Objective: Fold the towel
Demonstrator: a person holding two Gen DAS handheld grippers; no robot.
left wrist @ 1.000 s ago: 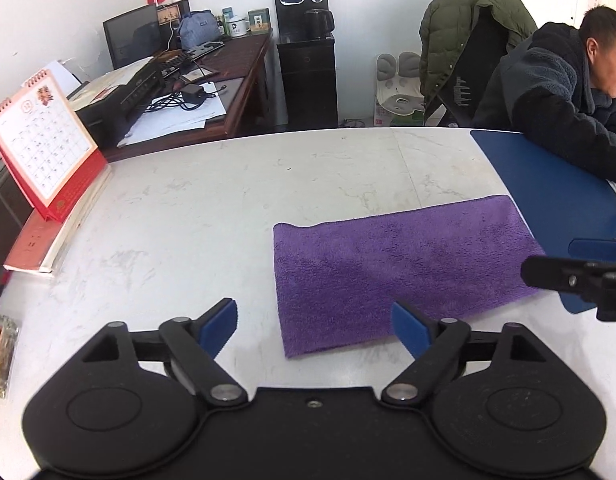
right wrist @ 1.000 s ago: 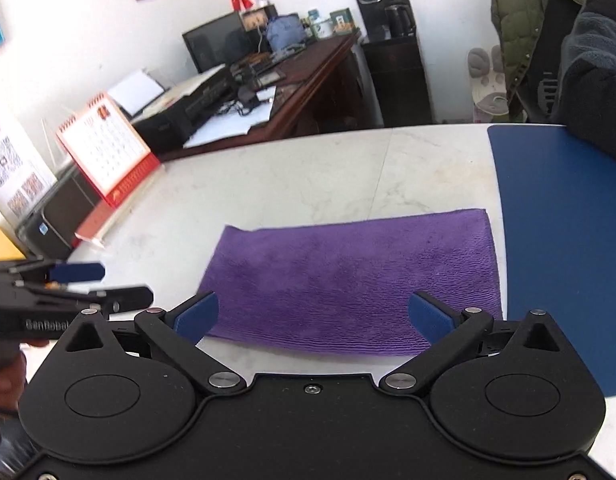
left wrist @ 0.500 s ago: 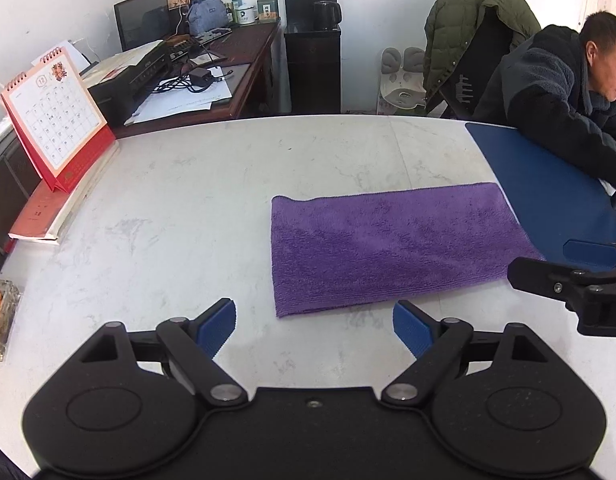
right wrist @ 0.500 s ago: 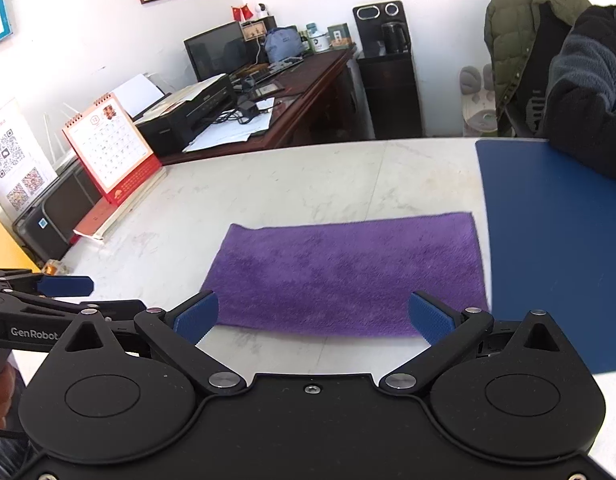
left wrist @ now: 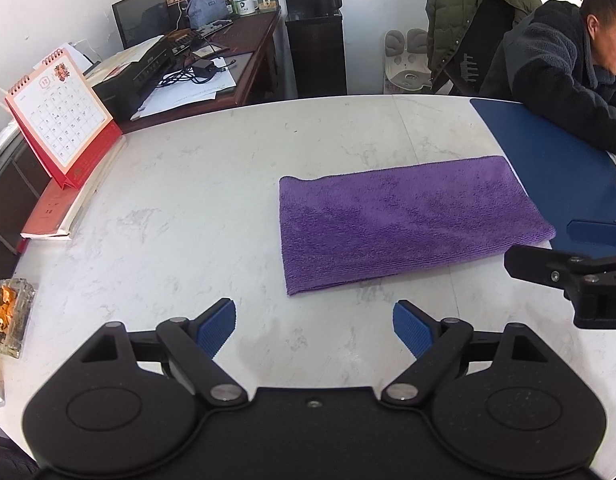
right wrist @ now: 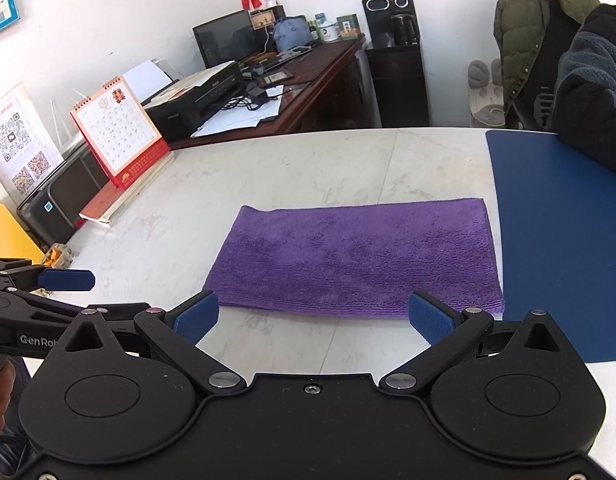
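Observation:
A purple towel (left wrist: 404,220) lies flat on the white marble table (left wrist: 188,220) as a long folded rectangle, also seen in the right wrist view as the towel (right wrist: 360,256). My left gripper (left wrist: 314,330) hovers open over bare table just short of the towel's near left corner, nothing between its blue pads. My right gripper (right wrist: 312,318) stands open just short of the towel's near long edge, empty. Each gripper shows at the edge of the other's view: the right gripper (left wrist: 580,264) and the left gripper (right wrist: 48,288).
A blue mat (right wrist: 560,240) lies right of the towel, with a seated person's dark sleeve (left wrist: 568,96) resting on it. A red desk calendar (left wrist: 64,120) and a book stand at the table's left edge. A glass dish (left wrist: 8,312) sits at the near left.
Both grippers have drawn back a little toward the near side of the table, so the towel sits farther from the fingertips. The towel has not moved and both grippers stay open.

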